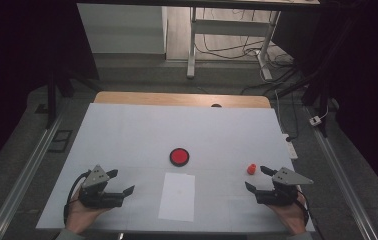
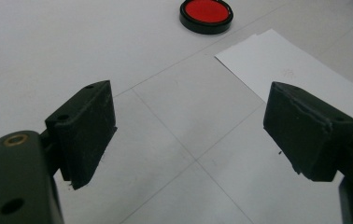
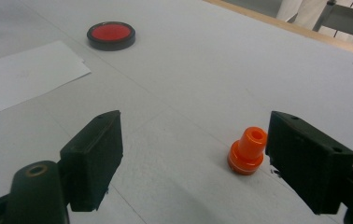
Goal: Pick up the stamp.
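Orange and small, a stamp-like knob (image 3: 248,151) stands upright on the white bench (image 1: 127,130), just beside the right hand-held gripper (image 1: 256,178), whose jaws stand wide apart with nothing between them; in the right gripper view it sits close to one jaw, though whether they touch is hard to tell. Across the bench, the left hand-held gripper (image 1: 120,182) is likewise spread open and empty, low over the surface. Between the two lies a white paper sheet (image 1: 177,196), with a round red pad in a black rim (image 1: 179,156) just beyond it.
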`<state>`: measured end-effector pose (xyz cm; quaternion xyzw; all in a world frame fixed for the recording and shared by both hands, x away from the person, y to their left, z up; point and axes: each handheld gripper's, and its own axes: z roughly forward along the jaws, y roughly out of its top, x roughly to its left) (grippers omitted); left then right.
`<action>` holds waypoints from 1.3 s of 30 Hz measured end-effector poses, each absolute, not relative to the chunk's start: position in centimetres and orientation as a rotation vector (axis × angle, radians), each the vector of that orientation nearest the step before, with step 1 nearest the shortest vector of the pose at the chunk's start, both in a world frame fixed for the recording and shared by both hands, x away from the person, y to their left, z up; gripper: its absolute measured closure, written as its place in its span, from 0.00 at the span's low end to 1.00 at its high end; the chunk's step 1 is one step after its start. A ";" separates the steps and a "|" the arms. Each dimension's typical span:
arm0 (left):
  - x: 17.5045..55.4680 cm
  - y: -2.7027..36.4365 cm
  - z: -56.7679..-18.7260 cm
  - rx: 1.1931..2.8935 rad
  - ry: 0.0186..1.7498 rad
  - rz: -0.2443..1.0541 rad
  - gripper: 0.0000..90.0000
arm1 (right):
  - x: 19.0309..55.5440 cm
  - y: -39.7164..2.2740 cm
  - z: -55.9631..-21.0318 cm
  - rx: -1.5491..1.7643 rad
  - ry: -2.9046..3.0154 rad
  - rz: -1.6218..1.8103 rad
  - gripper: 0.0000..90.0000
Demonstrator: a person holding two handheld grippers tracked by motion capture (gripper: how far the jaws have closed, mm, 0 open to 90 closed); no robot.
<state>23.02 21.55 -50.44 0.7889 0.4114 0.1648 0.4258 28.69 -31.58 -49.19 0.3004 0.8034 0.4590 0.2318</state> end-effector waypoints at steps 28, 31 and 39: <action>23.6 22.2 -50.5 1.959 1.026 0.406 0.19 | 28.5 -30.1 -49.6 0.792 2.257 1.258 0.27; 23.8 22.1 -50.5 1.958 1.025 0.411 0.19 | 28.5 -30.1 -49.5 0.801 2.255 1.259 0.29; 24.0 22.0 -50.7 1.966 1.029 0.411 0.19 | 28.6 -30.1 -49.1 0.813 2.249 1.261 0.29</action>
